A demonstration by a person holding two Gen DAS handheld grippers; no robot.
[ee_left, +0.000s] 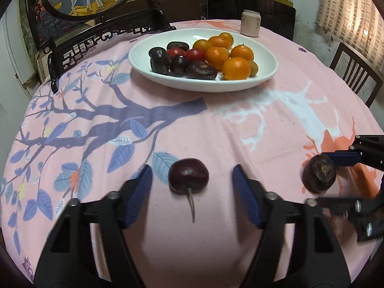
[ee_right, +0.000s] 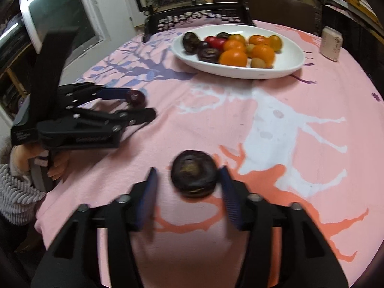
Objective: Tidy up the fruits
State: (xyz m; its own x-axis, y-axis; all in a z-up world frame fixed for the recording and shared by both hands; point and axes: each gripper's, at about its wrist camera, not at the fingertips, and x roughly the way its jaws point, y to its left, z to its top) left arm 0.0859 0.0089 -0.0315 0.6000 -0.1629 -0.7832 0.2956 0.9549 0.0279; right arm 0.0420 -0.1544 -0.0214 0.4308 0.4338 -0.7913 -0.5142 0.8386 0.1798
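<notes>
Left gripper (ee_left: 192,192) was open, its two blue pads spread wide and low over the pink tablecloth (ee_left: 216,124); a dark cherry (ee_left: 188,179) lay on the cloth between the pads, touching neither, stem pointing back toward the camera. Right gripper (ee_right: 189,192) was also open; a dark, flattened round fruit (ee_right: 195,173) sat on the cloth between its pads, close against the right-hand pad, though blur made actual contact impossible to judge, with a clear gap to the left-hand pad. In the left wrist view the same round fruit (ee_left: 318,174) appeared at the far right with the right gripper's blue pad just behind it. In the right wrist view the left gripper (ee_right: 134,106) appeared at the left, held in a hand (ee_right: 55,165), with the cherry (ee_right: 136,97) between its fingers. A white oval bowl (ee_left: 264,76) stood farther back on the table, well apart from both grippers. It held dark fruits and red tomatoes (ee_left: 186,54) on its left side and oranges (ee_left: 236,68) with small yellow-green fruits on its right. A pale can (ee_left: 250,26) stood just behind the bowl. A dark carved chair (ee_left: 79,48) stood at the far left edge of the table
</notes>
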